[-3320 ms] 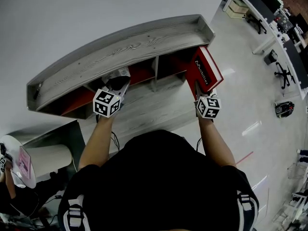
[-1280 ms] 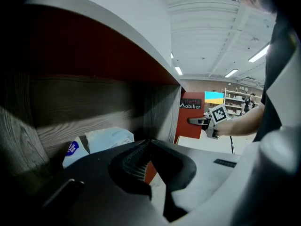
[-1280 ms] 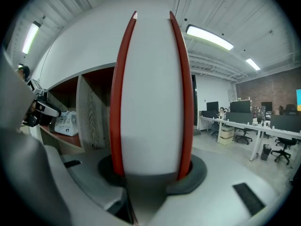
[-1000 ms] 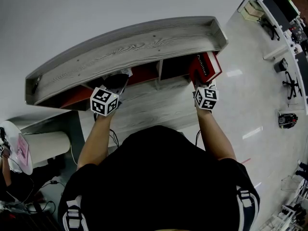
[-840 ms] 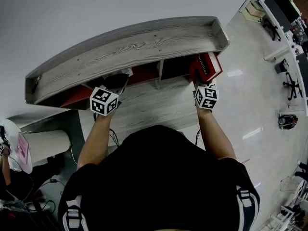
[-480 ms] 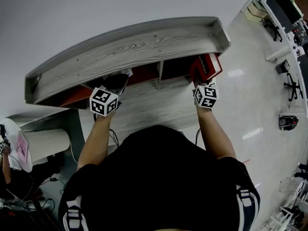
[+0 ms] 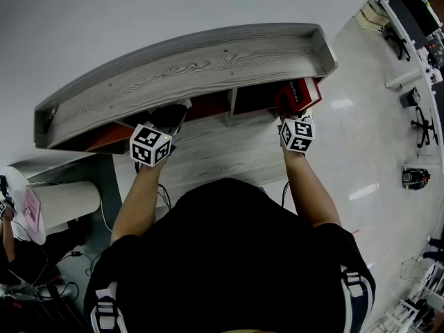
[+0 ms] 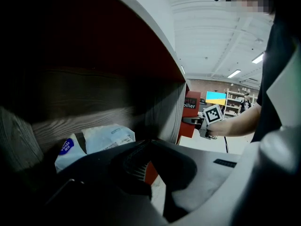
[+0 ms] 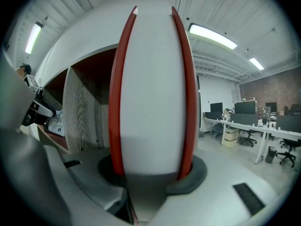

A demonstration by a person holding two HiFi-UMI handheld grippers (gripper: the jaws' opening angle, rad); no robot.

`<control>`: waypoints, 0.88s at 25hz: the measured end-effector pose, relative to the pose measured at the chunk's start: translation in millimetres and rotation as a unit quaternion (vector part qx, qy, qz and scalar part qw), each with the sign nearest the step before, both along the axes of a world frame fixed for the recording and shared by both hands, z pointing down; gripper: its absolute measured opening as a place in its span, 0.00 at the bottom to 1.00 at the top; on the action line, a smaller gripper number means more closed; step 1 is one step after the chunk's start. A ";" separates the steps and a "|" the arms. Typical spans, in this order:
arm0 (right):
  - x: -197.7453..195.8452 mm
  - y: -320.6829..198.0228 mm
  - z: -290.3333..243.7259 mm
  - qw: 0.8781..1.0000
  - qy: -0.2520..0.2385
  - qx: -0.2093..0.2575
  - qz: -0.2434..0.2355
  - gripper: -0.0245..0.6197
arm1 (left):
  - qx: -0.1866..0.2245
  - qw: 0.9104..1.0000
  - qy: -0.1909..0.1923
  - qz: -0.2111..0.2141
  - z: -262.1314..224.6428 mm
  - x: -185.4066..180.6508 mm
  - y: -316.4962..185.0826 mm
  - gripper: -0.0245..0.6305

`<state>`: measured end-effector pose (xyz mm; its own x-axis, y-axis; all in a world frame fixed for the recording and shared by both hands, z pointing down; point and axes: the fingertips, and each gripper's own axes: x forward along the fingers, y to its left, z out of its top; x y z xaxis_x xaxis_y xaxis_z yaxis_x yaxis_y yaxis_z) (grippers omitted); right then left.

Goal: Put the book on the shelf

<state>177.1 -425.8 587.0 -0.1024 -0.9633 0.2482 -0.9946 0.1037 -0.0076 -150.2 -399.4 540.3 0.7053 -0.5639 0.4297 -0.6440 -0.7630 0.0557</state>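
- Right gripper (image 9: 153,175) status?
- Clamping the book (image 9: 153,93) across its covers, upright, partly inside the shelf's (image 7: 194,68) end bay at 1 o'clock.
- Left gripper (image 8: 150,173)?
- Resting in the 10 o'clock bay, jaws slightly apart, holding nothing.
- Recommendation?
- Keeping the book vertical, clearing the divider (image 9: 82,112), pushing straight in, seating it fully before releasing.
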 end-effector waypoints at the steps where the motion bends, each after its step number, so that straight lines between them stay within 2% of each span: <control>1: -0.7 -1.6 0.3 1.000 0.001 0.000 -0.001 0.31 | 0.000 1.000 0.000 -0.001 0.4 -0.3 -0.8 0.07; 22: -5.1 -22.3 0.8 1.000 0.013 0.007 -0.008 0.31 | -0.008 1.000 -0.009 -0.002 6.3 -1.3 -0.5 0.07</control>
